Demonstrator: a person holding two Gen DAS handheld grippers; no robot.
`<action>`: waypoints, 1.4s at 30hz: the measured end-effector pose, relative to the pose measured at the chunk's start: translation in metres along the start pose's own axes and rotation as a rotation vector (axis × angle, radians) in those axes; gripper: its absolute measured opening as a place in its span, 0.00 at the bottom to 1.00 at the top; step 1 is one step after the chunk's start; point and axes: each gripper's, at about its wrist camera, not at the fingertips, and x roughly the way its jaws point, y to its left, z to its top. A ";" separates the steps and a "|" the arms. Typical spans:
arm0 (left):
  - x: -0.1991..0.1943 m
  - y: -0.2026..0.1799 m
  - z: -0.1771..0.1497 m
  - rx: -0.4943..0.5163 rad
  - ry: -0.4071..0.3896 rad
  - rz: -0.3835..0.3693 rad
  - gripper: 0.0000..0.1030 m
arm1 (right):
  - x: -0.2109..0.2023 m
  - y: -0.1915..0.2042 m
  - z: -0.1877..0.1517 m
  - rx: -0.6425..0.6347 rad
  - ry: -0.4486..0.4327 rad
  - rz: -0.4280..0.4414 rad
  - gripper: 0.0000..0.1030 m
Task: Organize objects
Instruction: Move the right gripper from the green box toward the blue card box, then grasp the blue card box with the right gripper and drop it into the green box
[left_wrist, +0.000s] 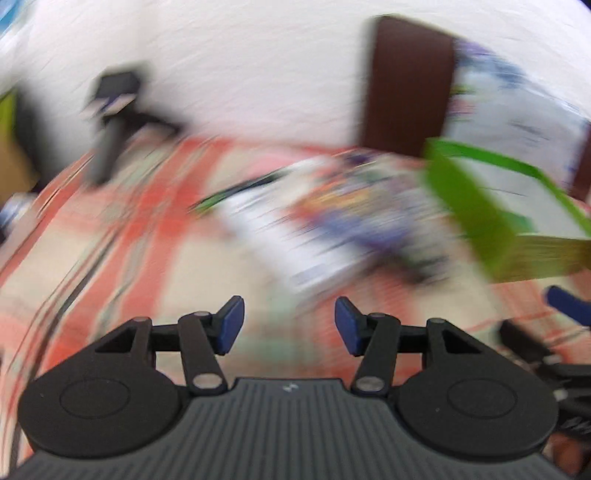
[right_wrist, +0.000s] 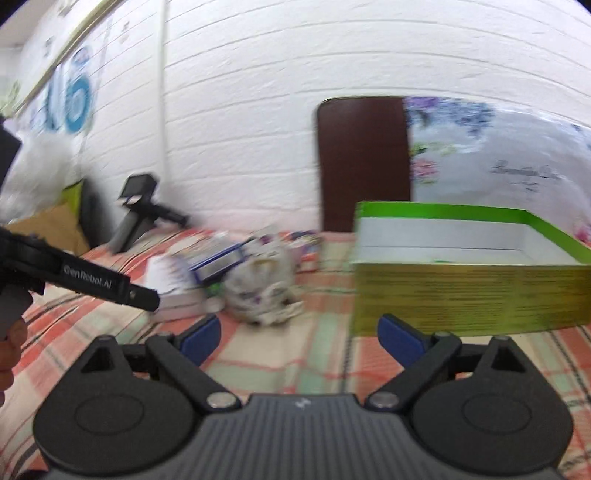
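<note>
A green open box (right_wrist: 472, 291) with a white inside stands on the plaid cloth at the right; its corner shows blurred in the left wrist view (left_wrist: 491, 221). A crumpled white wrapper (right_wrist: 264, 291) and a pile of packets and booklets (right_wrist: 207, 269) lie left of the box; the pile is a blur in the left wrist view (left_wrist: 314, 221). My right gripper (right_wrist: 299, 341) is open and empty, low over the cloth in front of the wrapper and the box. My left gripper (left_wrist: 289, 326) is open and empty; its body shows at the left of the right wrist view (right_wrist: 92, 284).
A red, green and cream plaid cloth (right_wrist: 280, 369) covers the surface. A dark grey device (right_wrist: 136, 214) leans on the white brick wall. A brown chair back (right_wrist: 364, 162) and a floral cloth (right_wrist: 498, 158) stand behind the box. A cardboard box (right_wrist: 48, 229) sits far left.
</note>
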 end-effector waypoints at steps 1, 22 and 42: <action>0.004 0.016 -0.006 -0.031 0.016 0.032 0.55 | 0.002 0.007 0.002 -0.020 0.008 0.012 0.87; -0.002 0.036 -0.053 0.031 -0.136 0.022 0.82 | 0.039 0.053 0.037 -0.247 0.107 0.108 0.66; -0.015 -0.053 -0.042 -0.008 0.159 -0.330 0.71 | -0.012 0.033 -0.026 -0.180 0.191 0.149 0.60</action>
